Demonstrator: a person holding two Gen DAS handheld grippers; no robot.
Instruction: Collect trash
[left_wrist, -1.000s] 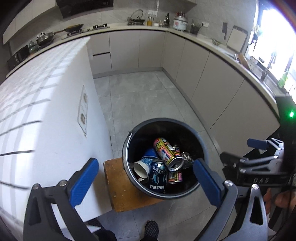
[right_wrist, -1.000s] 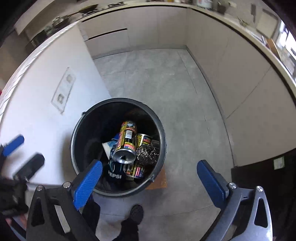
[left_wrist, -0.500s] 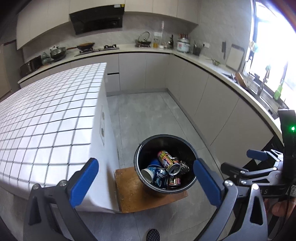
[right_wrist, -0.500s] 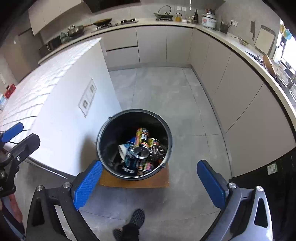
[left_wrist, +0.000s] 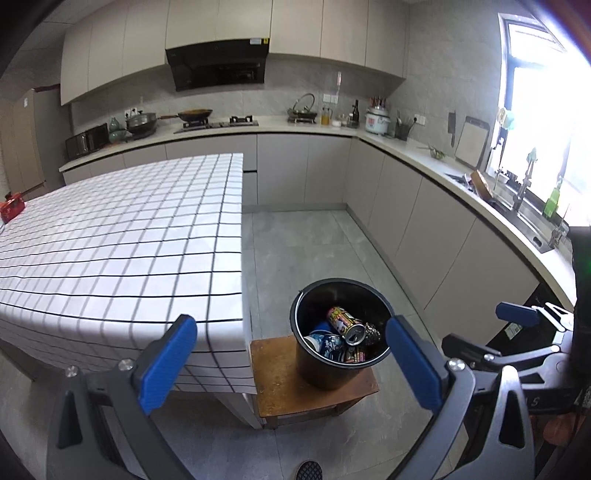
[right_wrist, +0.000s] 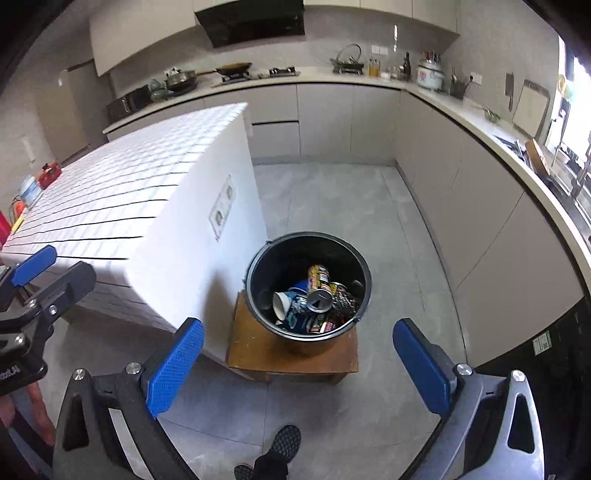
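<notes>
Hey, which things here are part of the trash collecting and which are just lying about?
Part of the job:
black bin
cans
paper cup
left gripper
right gripper

Just lying about:
wooden stool
wok
rice cooker
cutting board

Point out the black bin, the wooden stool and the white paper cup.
black bin (right_wrist: 258, 295), right wrist view, left rim.
wooden stool (right_wrist: 255, 350), right wrist view, bare seat top.
white paper cup (right_wrist: 280, 304), right wrist view, open mouth.

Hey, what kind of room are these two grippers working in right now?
A home kitchen, by the look of it: a range hood over a gas stove, a sink under the window, and a tiled island beside the trash bucket.
</notes>
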